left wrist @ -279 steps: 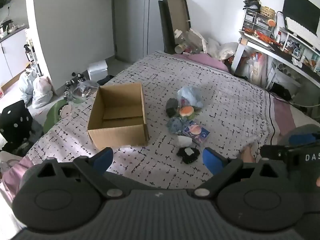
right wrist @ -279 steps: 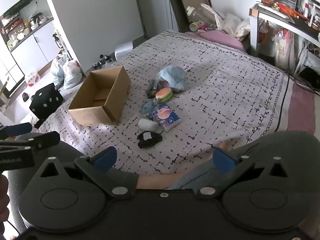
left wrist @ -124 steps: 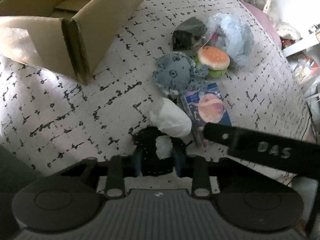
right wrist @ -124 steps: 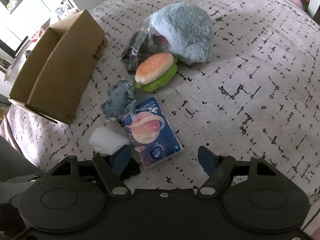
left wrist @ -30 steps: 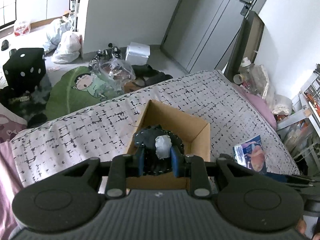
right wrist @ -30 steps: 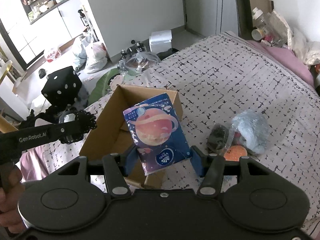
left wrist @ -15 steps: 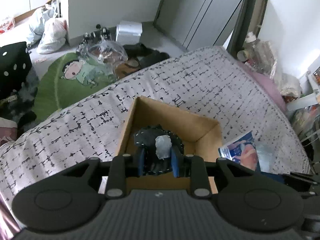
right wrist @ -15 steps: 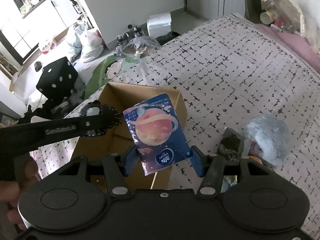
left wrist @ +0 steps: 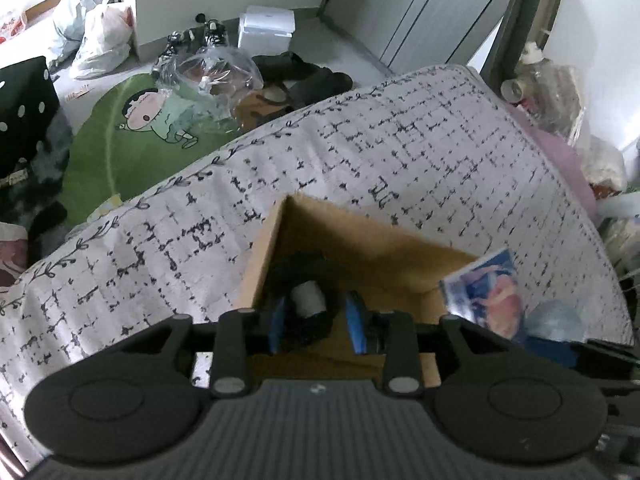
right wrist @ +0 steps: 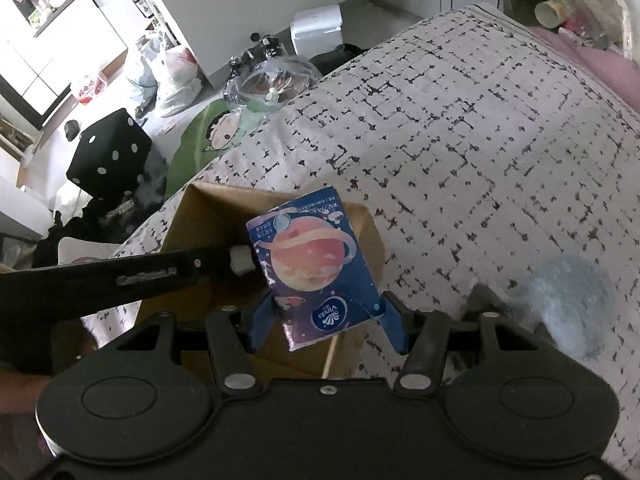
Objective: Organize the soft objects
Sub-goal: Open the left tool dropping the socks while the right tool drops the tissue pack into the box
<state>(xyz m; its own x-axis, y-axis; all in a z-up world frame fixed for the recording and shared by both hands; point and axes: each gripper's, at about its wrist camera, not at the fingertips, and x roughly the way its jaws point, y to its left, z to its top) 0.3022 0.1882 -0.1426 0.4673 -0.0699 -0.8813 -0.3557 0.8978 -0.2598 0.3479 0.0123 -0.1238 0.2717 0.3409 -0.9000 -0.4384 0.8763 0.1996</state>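
Note:
An open cardboard box [left wrist: 380, 236] sits on the patterned bedspread; it also shows in the right wrist view [right wrist: 200, 216]. My left gripper [left wrist: 316, 320] is over the box with its jaws parted; a black soft item with a white tag [left wrist: 306, 300] sits between them, against the left pad and apart from the right one. My right gripper [right wrist: 326, 326] is shut on a blue tissue pack with a planet print [right wrist: 316, 260], held above the box's right wall. The pack also shows in the left wrist view [left wrist: 486, 294]. A fluffy blue soft toy [right wrist: 568, 300] lies right of the box.
The bed [right wrist: 460, 120] stretches behind and right of the box. On the floor left of the bed lie a green cartoon mat [left wrist: 132, 136], a black dice cushion [right wrist: 108, 160], plastic bags [left wrist: 100, 36] and a white box [left wrist: 266, 28].
My left gripper has dropped lower into the box and its jaws have widened around the black item. My right gripper has carried the tissue pack closer over the box.

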